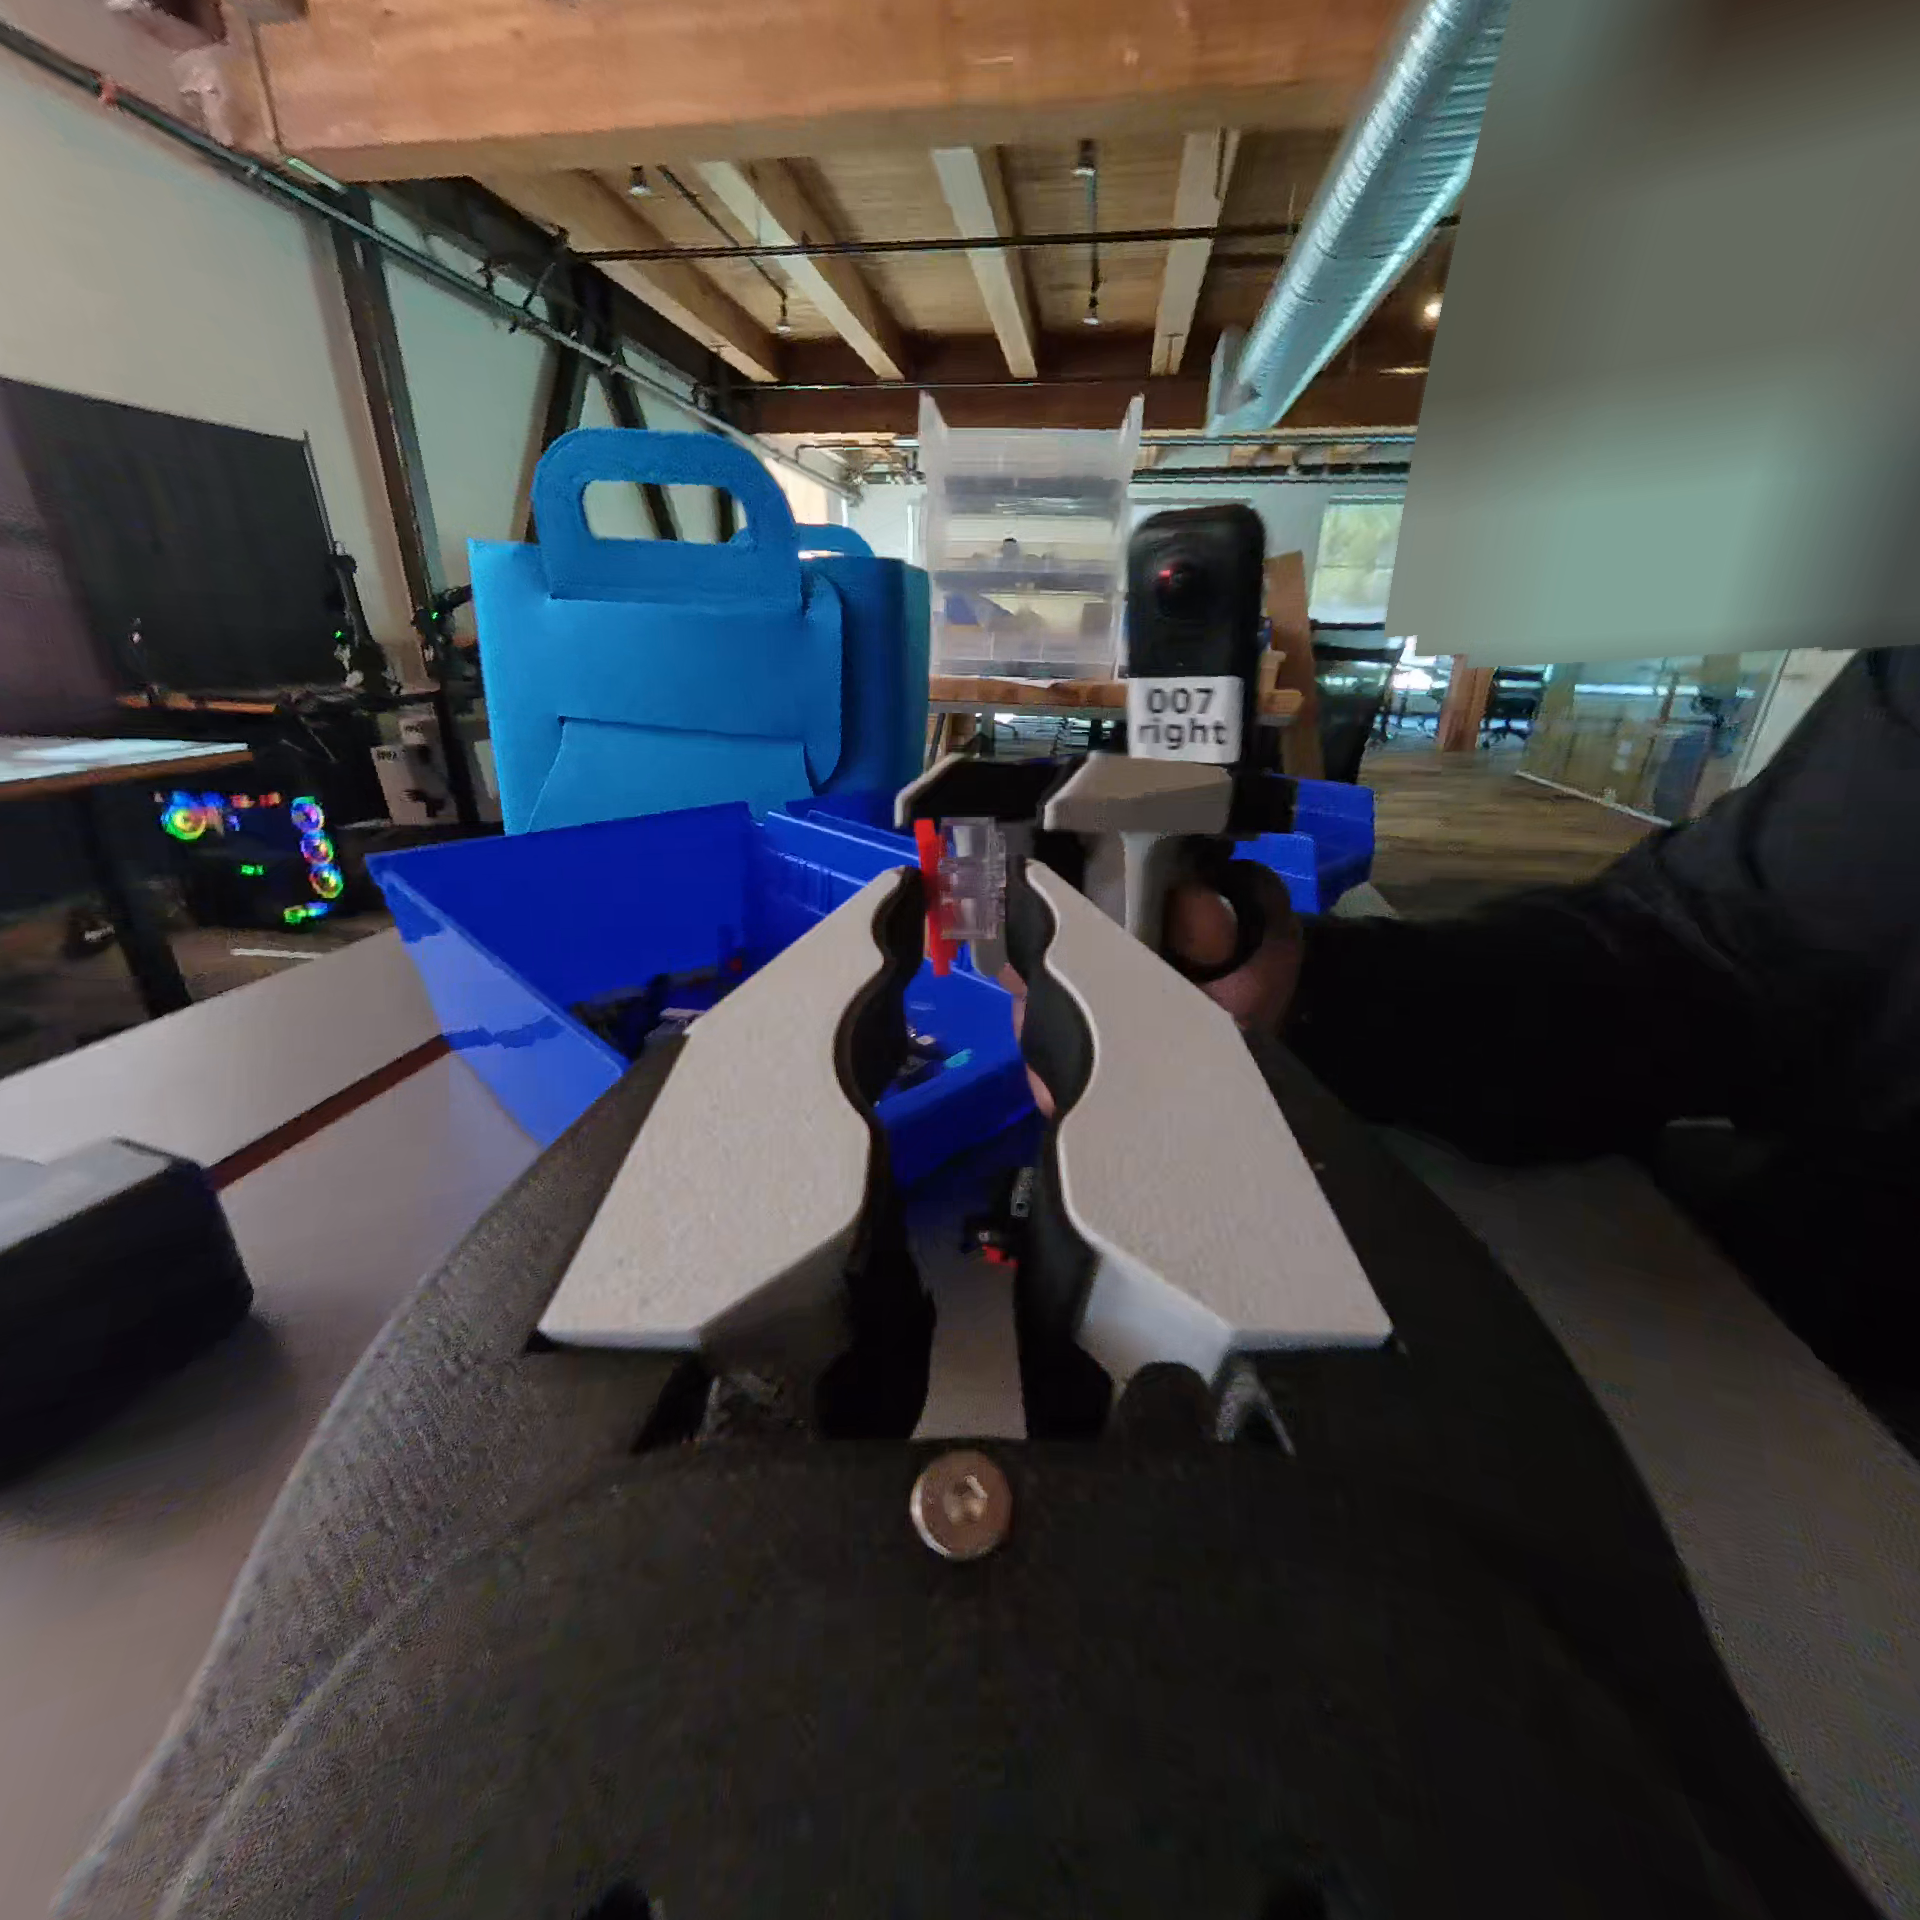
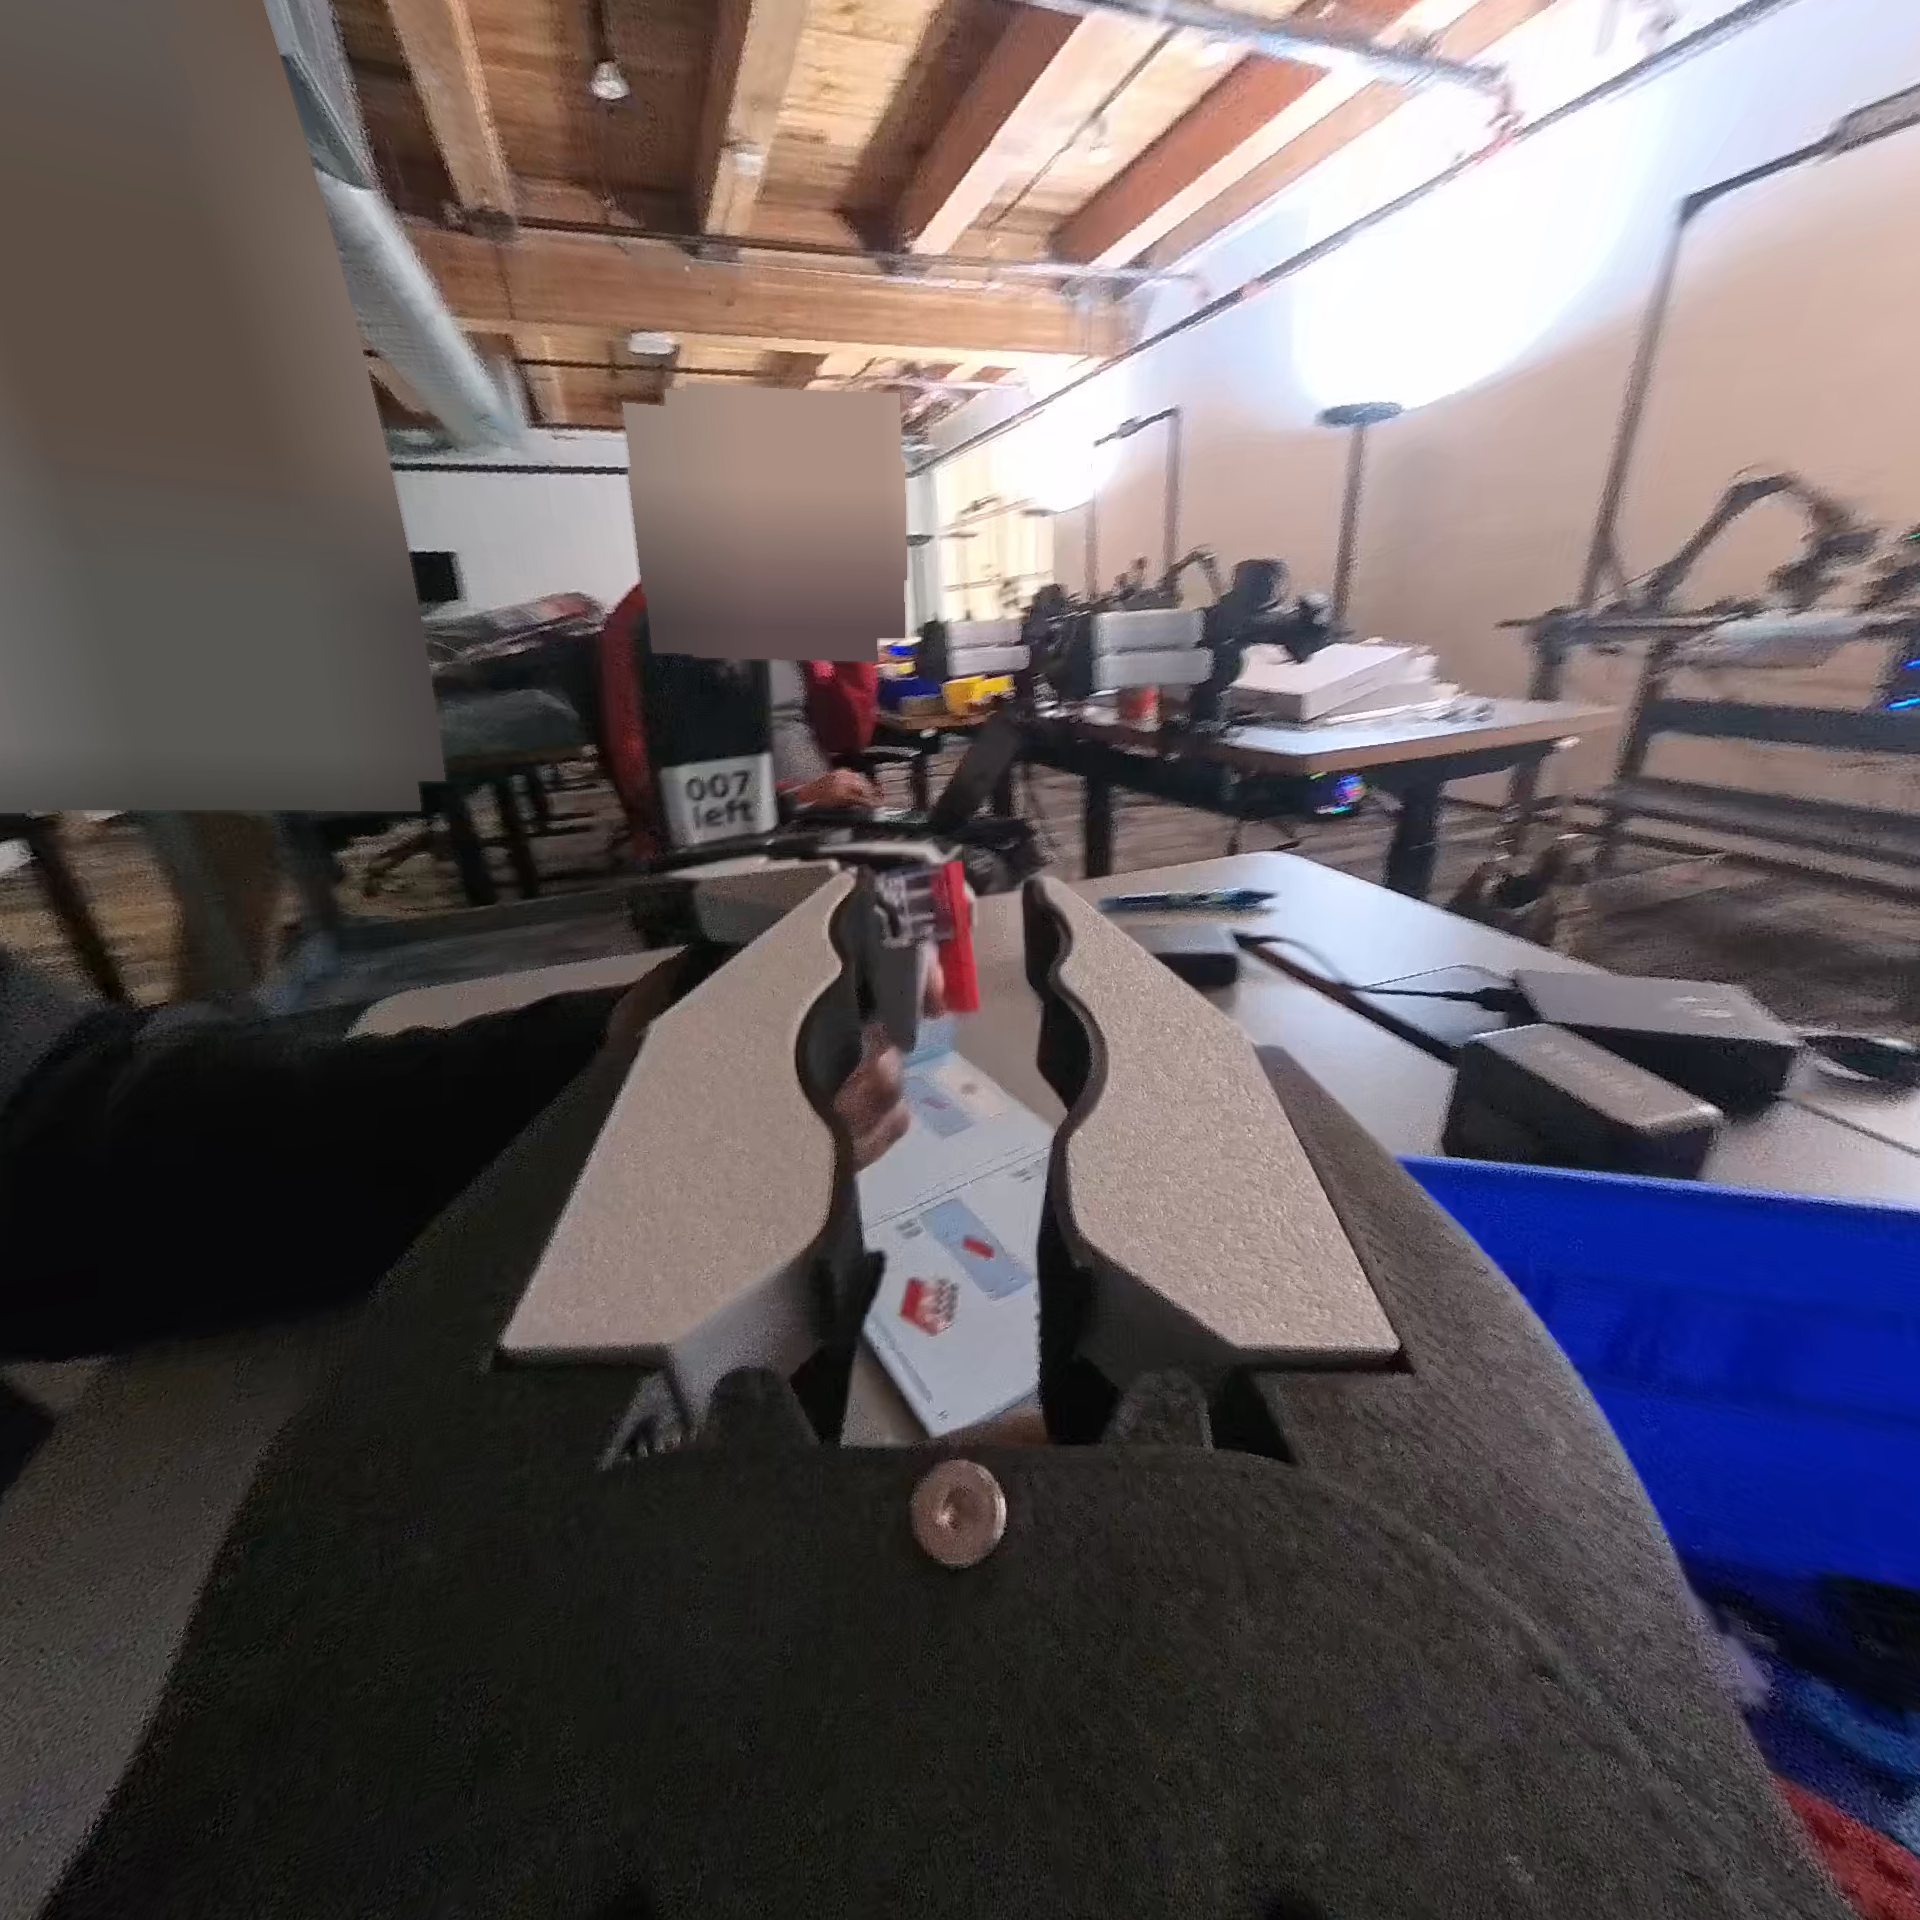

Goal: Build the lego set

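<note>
So rn the left gripper (image 1: 961,914) is pinching a tiny sub-assembly at its fingertips, a clear lego brick (image 1: 975,883) w/ a thin red plate (image 1: 931,894) stuck on one side, held up in the air above the blue parts bin (image 1: 540,914). The right gripper (image 2: 940,914) faces it from the other side w/ its fingers spread — nothing between them as far as I can tell, though the red plate sits right by its left fingertip. The instruction booklet (image 2: 956,1278) lies on the table under the right gripper. Handling-wise, imo this thing weighs basically nothing and is hard, stiff plastic, so crushing isn't the worry — slipping is. Smooth glossy faces, tiny contact area, and the red plate could prob pop off or twist if pushed sideways. I'd grab across the flat side walls, not the studs, and keep pressure straight along the stud axis when pressing anything on.
</note>
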Demonstrator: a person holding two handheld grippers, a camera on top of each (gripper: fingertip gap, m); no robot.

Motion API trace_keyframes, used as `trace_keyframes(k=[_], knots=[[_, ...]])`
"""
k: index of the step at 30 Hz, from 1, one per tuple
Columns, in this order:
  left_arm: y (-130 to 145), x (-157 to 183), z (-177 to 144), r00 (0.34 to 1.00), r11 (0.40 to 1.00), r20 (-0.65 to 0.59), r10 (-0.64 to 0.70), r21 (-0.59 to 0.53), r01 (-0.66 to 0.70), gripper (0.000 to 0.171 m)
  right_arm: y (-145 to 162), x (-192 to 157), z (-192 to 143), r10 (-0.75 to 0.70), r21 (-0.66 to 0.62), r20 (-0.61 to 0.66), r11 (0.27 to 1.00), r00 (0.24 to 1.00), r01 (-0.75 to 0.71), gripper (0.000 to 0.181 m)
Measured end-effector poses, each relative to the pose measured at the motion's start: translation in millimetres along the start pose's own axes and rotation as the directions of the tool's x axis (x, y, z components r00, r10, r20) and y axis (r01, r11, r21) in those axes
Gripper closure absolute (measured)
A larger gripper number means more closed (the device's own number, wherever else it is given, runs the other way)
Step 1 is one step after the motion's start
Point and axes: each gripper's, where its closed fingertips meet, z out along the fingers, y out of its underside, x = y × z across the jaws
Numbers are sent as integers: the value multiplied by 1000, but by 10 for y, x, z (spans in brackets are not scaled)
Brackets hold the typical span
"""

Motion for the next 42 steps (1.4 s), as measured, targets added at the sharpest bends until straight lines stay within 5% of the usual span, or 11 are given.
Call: trace_keyframes(k=[9,30,36,42], knots=[[35,290,44,986,992,-127,113,-43,-119,156,67,-283,-23,17,-46,201,999,980,-8,155],[89,295,22,986,992,-155,56,-101,-72,156,110,-292,-9,-41,-17,192,999,981,45,164],[50,267,20,989,997,-148,28,-61,-37,156,79,-277,11,14,-8,180,1000,984,-13,164],[-220,264,-85,976,986,-205,-76,129,104,156,33,-239,-13,133,-1,206,991,969,-136,151]])
